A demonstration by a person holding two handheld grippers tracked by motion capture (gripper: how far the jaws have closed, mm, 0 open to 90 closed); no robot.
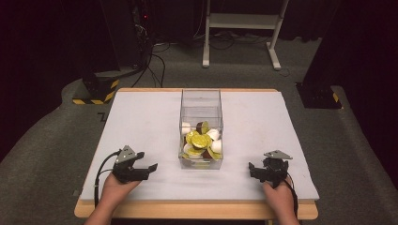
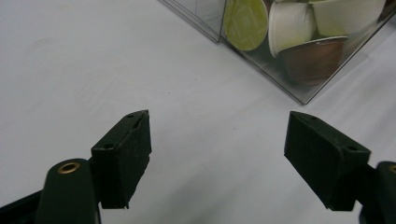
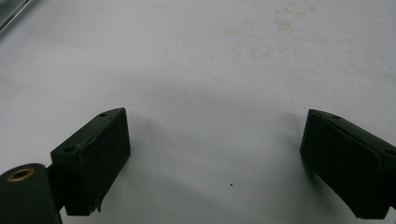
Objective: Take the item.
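A clear plastic box [image 1: 201, 126] stands in the middle of the table, holding several coffee capsules [image 1: 199, 140] in green-gold, white and brown. My left gripper [image 1: 150, 168] rests at the front left, pointing toward the box, jaws open and empty. In the left gripper view the left gripper [image 2: 217, 126] frames bare table, with the box corner [image 2: 299, 91] ahead to the right and a green capsule [image 2: 245, 21], a white one [image 2: 289, 25] and a brown one [image 2: 313, 58] behind its wall. My right gripper [image 1: 252, 169] sits at the front right. The right gripper [image 3: 215, 121] is open over bare table.
A white mat [image 1: 141, 117] covers the table, with a wooden edge [image 1: 187, 211] at the front. Beyond the table stand a white desk frame [image 1: 244, 21], a dark rack with cables [image 1: 141, 47] and a yellow-black striped base [image 1: 96, 91].
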